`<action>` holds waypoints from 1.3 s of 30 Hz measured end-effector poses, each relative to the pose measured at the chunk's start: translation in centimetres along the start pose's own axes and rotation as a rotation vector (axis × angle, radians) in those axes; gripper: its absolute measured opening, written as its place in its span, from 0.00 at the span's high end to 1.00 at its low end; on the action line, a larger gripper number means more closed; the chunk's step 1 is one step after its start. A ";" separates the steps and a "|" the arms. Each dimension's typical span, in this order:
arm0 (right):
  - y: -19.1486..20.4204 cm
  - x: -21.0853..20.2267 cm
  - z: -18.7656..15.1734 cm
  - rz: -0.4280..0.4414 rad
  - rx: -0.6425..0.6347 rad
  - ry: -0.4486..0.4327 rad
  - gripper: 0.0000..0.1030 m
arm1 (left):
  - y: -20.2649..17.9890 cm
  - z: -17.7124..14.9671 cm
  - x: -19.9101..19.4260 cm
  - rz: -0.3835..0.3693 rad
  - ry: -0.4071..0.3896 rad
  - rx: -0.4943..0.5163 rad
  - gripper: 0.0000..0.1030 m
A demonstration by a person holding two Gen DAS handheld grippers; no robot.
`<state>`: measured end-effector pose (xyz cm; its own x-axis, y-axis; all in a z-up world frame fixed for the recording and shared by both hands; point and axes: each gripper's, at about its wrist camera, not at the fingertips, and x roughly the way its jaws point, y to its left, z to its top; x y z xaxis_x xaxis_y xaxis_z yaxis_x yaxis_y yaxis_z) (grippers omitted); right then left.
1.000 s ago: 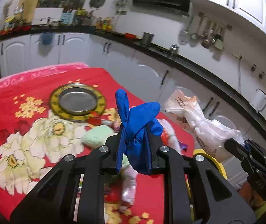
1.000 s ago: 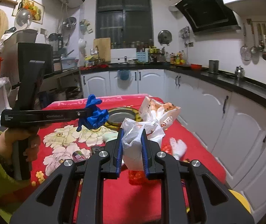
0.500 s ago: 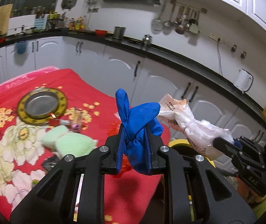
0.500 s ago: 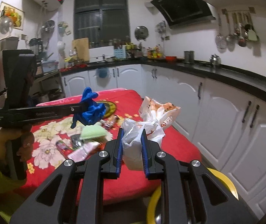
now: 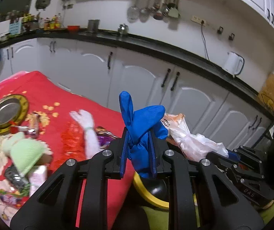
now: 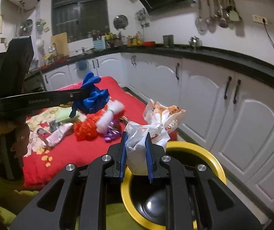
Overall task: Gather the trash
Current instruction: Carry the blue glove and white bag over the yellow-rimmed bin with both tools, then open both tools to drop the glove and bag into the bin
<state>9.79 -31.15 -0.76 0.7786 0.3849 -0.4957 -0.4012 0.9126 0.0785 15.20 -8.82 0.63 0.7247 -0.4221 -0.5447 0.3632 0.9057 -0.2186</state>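
Above the near edge of a round yellow-rimmed bin with a black liner [image 6: 216,167], both tongs are held pointing forward and downward. The right gripper [image 6: 136,158] is pressed together on the lower end of a knotted white plastic bag with orange print [image 6: 157,123], which stands up from between the blue pads and leans away from them, directly over the bin's opening. The left gripper [image 5: 138,156] is pinched on a crumpled blue rubber glove [image 5: 140,126], whose loose fingers stick up above the pads; it is carried by a hand [image 6: 6,136] gripping the black handle, seen to the left of the right tongs. Beyond and left of both tongs, a red flowered tablecloth [image 6: 83,153] is strewn with wrappers and a white glove [image 5: 88,132].
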 end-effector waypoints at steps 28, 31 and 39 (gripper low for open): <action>-6.2 0.6 -4.9 -0.048 0.138 0.157 0.66 | -5.4 -2.3 9.4 -0.079 0.201 0.070 0.80; -7.0 0.7 -5.0 -0.075 0.154 0.158 0.59 | -5.6 -2.4 9.8 -0.082 0.209 0.072 0.69; -7.9 -0.1 -4.7 -0.117 0.174 0.116 0.52 | -5.4 -2.5 9.4 -0.086 0.192 0.059 0.39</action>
<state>10.63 -39.04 -5.36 0.7505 0.2657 -0.6051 -0.2144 0.9640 0.1574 18.63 -17.61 -5.32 0.5671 -0.4771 -0.6714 0.4567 0.8605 -0.2257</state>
